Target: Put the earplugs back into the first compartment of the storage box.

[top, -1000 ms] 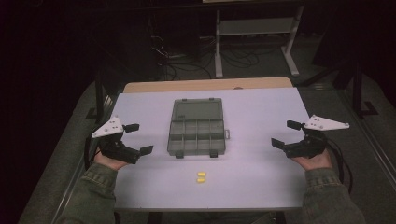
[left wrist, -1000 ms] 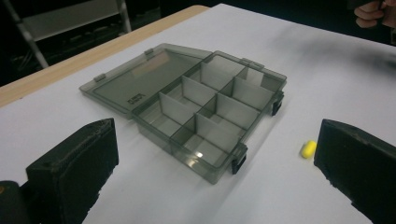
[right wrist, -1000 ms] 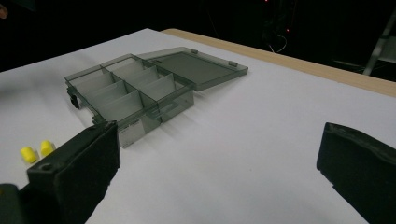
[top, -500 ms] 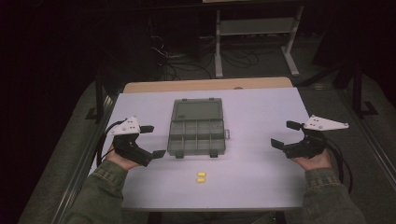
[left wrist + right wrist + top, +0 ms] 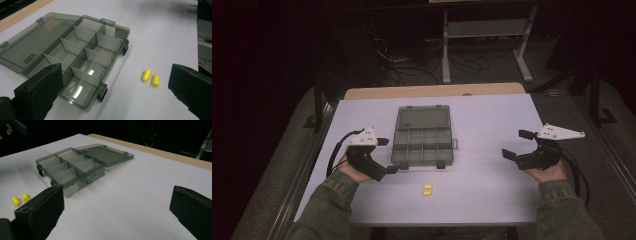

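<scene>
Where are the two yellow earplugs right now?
In the high view the yellow earplugs lie side by side on the white table, just in front of the open compartment box, nearer the left claw.

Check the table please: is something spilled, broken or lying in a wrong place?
Nothing looks spilled or broken. The organizer box lies open and flat, its compartments bare. Two yellow earplugs lie loose on the table beside it, not inside.

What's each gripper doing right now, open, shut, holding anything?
Left gripper: open, holding nothing, beside the organizer box.
Right gripper: open, holding nothing.
</scene>
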The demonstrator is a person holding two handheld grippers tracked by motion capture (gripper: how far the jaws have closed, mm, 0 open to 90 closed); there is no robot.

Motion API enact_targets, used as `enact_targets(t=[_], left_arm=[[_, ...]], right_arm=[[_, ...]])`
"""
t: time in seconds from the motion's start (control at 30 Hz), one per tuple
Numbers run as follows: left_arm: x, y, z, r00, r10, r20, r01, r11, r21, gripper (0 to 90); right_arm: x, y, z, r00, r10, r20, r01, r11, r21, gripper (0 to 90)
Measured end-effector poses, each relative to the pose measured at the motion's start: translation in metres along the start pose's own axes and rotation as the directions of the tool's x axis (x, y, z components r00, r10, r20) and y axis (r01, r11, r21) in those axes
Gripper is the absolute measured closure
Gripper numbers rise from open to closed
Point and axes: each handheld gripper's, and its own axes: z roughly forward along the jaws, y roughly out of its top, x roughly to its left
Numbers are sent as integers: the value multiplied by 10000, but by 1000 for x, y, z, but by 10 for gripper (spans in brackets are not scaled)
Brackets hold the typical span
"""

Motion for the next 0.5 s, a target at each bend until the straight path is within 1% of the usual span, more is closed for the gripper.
enact_targets(t=[0.07,0.3,0.33,0.43,0.5], left_arm=[[-2,1,6,9999,102,111,-104,9998,190,0],[-7,3,17,9988,293,386,-310,9986,438,0],[-8,5,21,9981,365,494,-390,9980,495,0],[-11,5,25,9975,419,569,-452,9972,588,0],[-14,7,31,9959,568,703,-620,9954,727,0]], right_arm=[[0,0,0,10000,-4,-9,4,10000,4,0],[0,0,0,10000,-15,-32,15,10000,14,0],[0,0,0,10000,-30,-36,30,10000,4,0],[0,0,0,10000,-36,-40,36,10000,10,0],[1,0,0,10000,-39,-53,39,10000,13,0]])
